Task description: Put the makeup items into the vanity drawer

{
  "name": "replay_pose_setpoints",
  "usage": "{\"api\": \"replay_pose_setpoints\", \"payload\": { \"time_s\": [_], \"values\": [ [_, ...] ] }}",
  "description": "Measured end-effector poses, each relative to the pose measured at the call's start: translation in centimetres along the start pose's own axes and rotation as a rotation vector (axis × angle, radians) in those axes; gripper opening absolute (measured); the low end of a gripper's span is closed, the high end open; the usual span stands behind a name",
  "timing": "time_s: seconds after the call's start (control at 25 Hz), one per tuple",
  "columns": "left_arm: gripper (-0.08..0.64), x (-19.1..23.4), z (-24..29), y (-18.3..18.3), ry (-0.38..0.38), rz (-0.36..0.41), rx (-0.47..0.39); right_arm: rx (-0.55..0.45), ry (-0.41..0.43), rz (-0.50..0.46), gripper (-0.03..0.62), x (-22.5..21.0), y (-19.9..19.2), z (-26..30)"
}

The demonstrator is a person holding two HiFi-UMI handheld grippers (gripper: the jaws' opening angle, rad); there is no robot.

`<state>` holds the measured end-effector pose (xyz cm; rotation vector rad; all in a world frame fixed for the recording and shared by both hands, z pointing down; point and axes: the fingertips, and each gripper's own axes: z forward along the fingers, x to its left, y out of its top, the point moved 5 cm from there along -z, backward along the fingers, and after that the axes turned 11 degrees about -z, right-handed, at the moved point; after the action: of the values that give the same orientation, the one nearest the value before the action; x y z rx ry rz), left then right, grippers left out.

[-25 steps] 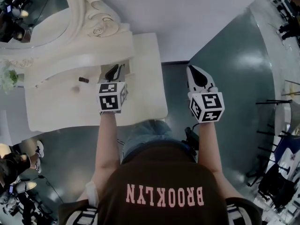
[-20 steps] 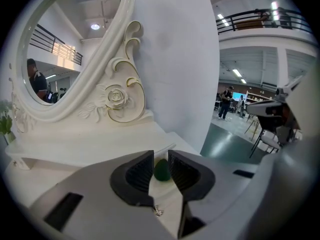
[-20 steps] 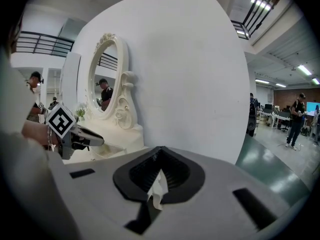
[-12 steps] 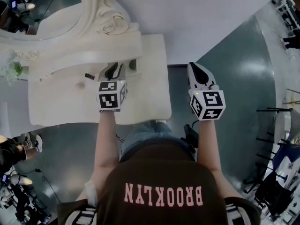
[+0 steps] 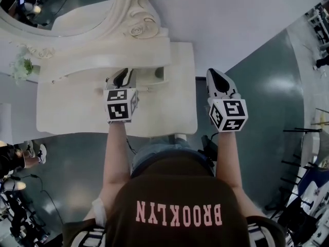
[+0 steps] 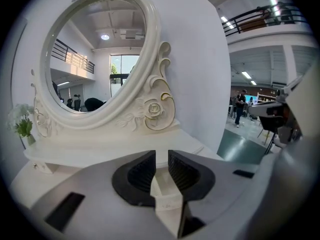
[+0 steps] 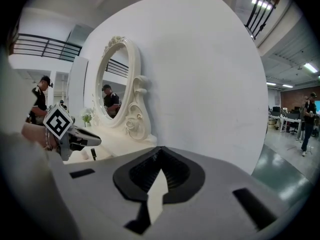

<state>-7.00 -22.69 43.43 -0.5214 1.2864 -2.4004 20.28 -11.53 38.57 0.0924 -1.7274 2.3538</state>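
The white vanity table [image 5: 77,112] stands against the wall. My left gripper [image 5: 122,77] hovers over its back part, close to the raised shelf [image 5: 103,60] under the mirror. In the left gripper view, the left gripper [image 6: 161,156] has its jaws a narrow gap apart with nothing between them. A small dark makeup item [image 7: 93,154] stands on the tabletop just below it. A shadowed recess [image 5: 157,75] shows in the shelf to the right of that gripper. My right gripper [image 5: 217,80] hangs over the floor beside the table's right edge. Seen from its own camera, the right gripper [image 7: 160,151] is shut and empty.
An oval mirror in an ornate white frame [image 6: 100,59] rises above the shelf. A small vase of flowers [image 5: 23,66] stands at the shelf's left end. The white wall [image 5: 231,14] runs behind the vanity, and teal floor [image 5: 267,86] lies to the right. People stand in the far background.
My left gripper has moved forward toward the shelf under the mirror. The dark item that lay left of it no longer shows in the head view. The right gripper has barely moved.
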Motion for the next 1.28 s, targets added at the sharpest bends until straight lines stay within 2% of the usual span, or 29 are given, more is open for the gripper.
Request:
{"api": "replay_pose_setpoints", "payload": {
  "time_s": [0.32, 0.36, 0.44, 0.48, 0.84, 1.28],
  "values": [
    [0.069, 4.5, -1.6, 0.8, 0.021, -0.003, -0.05, -0.022, 0.033, 0.003, -0.006, 3.9, 1.7, 2.4],
    [0.085, 5.1, -1.7, 0.8, 0.023, -0.015, -0.053, -0.022, 0.039, -0.001, -0.006, 4.4, 1.9, 2.7],
    [0.167, 6.2, -1.9, 0.6, 0.033, -0.04, -0.054, -0.019, 0.046, -0.006, -0.006, 5.2, 2.1, 3.1],
    [0.176, 6.8, -2.0, 0.5, 0.039, -0.048, -0.052, -0.017, 0.048, -0.008, -0.006, 5.5, 2.2, 3.4],
    [0.176, 10.9, -1.7, -1.6, 0.051, -0.116, -0.011, 0.041, 0.055, -0.025, -0.006, 8.3, 1.9, 5.0],
    [0.176, 12.3, -0.1, -6.0, 0.04, -0.157, 0.06, 0.131, 0.058, -0.033, -0.006, 9.9, -1.5, 5.1]
  ]
}}
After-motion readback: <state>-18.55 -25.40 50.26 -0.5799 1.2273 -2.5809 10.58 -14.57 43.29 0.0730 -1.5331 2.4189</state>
